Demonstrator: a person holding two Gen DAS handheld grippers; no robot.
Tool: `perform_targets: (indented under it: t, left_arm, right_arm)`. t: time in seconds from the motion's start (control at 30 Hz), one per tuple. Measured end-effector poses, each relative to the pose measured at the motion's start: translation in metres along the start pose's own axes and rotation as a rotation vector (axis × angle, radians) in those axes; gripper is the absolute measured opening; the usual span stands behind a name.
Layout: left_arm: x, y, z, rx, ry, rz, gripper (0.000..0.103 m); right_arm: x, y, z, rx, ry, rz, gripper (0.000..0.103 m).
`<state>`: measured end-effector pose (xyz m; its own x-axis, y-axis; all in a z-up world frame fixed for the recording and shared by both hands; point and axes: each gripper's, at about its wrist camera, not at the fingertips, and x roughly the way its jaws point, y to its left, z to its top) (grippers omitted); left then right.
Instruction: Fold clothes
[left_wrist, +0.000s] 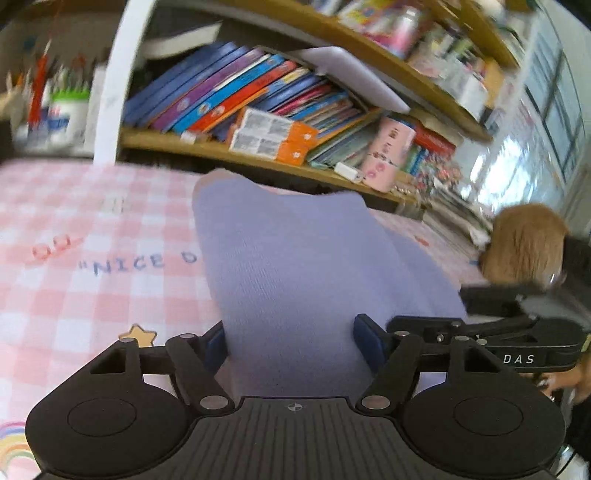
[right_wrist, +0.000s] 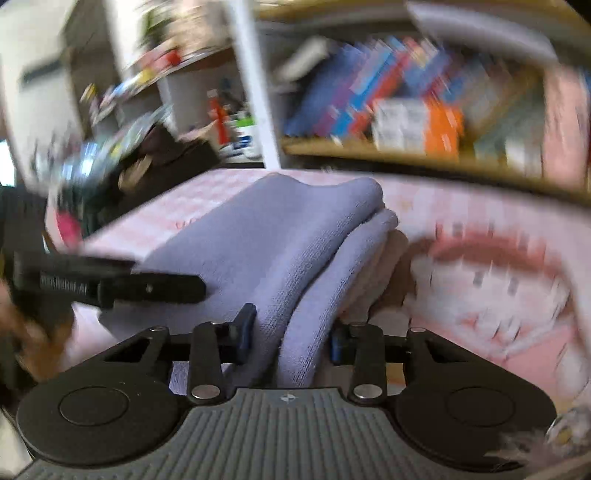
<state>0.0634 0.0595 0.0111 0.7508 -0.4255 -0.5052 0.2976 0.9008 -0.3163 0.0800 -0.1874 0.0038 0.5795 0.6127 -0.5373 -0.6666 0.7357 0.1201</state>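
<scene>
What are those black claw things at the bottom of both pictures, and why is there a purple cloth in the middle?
Those black things are grabbers with two fingers each. A person holds one in each hand, and a small camera sits on each, looking forward along the fingers. One picture comes from the left gripper, the other from the right gripper. Each camera also catches the other grabber at the side of its picture.

The purple cloth is soft clothing being folded. It runs between the fingers of both grabbers; how tightly they pinch it is hard to tell. In the right picture it already lies in thick folded layers.

Underneath is a pink checked cover with a little star and letters printed on it. Behind stands a shelf of colourful books. The right picture is blurry.
</scene>
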Motion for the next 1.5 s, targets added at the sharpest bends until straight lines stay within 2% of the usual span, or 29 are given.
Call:
perform_targets:
  t: [0.07, 0.2, 0.27, 0.33, 0.4, 0.47, 0.53, 0.63, 0.77, 0.87, 0.97, 1.17, 1.3, 1.5]
  left_arm:
    - [0.000, 0.006, 0.003, -0.020, 0.011, -0.019, 0.073]
    - [0.001, 0.033, 0.008, -0.165, 0.033, -0.094, 0.077]
    - [-0.002, 0.042, 0.010, -0.210, 0.026, -0.108, 0.077]
    - [-0.004, 0.052, 0.010, -0.267, 0.011, -0.135, 0.077]
    - [-0.005, 0.062, 0.008, -0.332, 0.002, -0.166, 0.077]
    - [-0.002, 0.069, 0.005, -0.393, 0.005, -0.191, 0.076]
    - [0.005, 0.065, 0.005, -0.385, 0.022, -0.196, 0.075]
    - [0.015, 0.060, 0.004, -0.373, 0.048, -0.203, 0.074]
    - [0.017, 0.041, 0.004, -0.270, 0.040, -0.145, 0.068]
    - [0.009, 0.023, 0.005, -0.161, 0.011, -0.107, 0.063]
    - [0.005, 0.012, 0.007, -0.112, -0.002, -0.096, 0.062]
    - [0.006, 0.006, 0.012, -0.093, -0.022, -0.097, 0.062]
    - [0.017, 0.016, 0.023, -0.137, -0.057, -0.126, 0.062]
    - [0.053, 0.040, 0.056, -0.202, -0.085, -0.138, 0.062]
  right_arm:
    - [0.002, -0.007, 0.001, 0.040, 0.016, 0.014, 0.036]
    - [0.008, -0.039, 0.007, 0.289, 0.082, 0.087, 0.049]
    - [0.011, -0.049, 0.007, 0.387, 0.105, 0.084, 0.078]
    - [0.016, -0.059, 0.006, 0.492, 0.124, 0.093, 0.080]
    - [0.016, -0.070, 0.002, 0.602, 0.110, 0.137, 0.080]
    - [0.017, -0.076, 0.000, 0.673, 0.102, 0.164, 0.079]
    - [0.020, -0.076, 0.001, 0.692, 0.102, 0.178, 0.076]
    - [0.025, -0.070, 0.004, 0.675, 0.110, 0.187, 0.063]
    - [0.024, -0.057, 0.003, 0.580, 0.089, 0.149, 0.045]
    - [0.013, -0.041, 0.005, 0.408, 0.039, 0.109, 0.035]
    - [0.007, -0.033, 0.005, 0.334, 0.022, 0.084, 0.034]
    - [0.001, -0.037, 0.006, 0.319, -0.012, 0.074, 0.032]
    - [0.000, -0.049, 0.018, 0.337, -0.058, 0.080, 0.031]
    - [0.030, -0.078, 0.051, 0.351, -0.094, 0.069, 0.031]
